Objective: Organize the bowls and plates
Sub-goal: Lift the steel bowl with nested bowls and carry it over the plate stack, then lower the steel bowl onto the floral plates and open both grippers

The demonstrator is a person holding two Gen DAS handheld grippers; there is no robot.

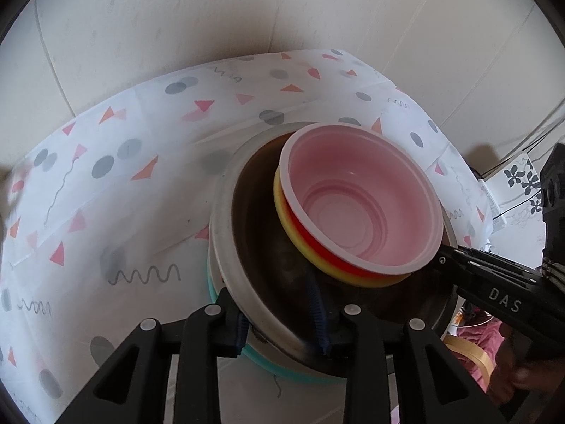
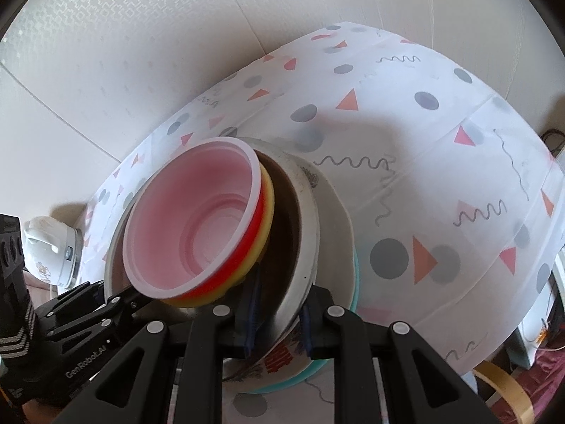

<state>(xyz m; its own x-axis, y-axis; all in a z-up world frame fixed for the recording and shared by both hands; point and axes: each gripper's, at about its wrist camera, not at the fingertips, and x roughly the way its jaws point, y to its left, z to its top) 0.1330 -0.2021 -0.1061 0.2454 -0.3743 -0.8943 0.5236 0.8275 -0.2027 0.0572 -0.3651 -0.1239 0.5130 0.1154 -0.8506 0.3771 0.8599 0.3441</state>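
A metal bowl (image 1: 247, 282) (image 2: 303, 247) rests in a white printed bowl (image 2: 279, 360) over a teal plate (image 1: 282, 371) (image 2: 317, 364). Inside it leans a nested set of plastic bowls, pink (image 1: 356, 205) (image 2: 197, 222) over red and yellow. My left gripper (image 1: 279, 328) straddles the metal bowl's near rim, one pad outside and one inside, both against the wall. It shows in the right wrist view at the lower left (image 2: 130, 295). My right gripper (image 2: 279, 321) is shut on the opposite rim. It reaches in from the right in the left wrist view (image 1: 445, 258).
The stack is on a table covered by a white cloth (image 1: 123, 194) (image 2: 441, 141) printed with triangles, dots and squiggles. A white kettle (image 2: 49, 247) stands beyond the cloth's edge. A roll of tape (image 2: 501, 381) (image 1: 469, 353) and cables lie below. A hand (image 1: 529, 378) holds the right gripper.
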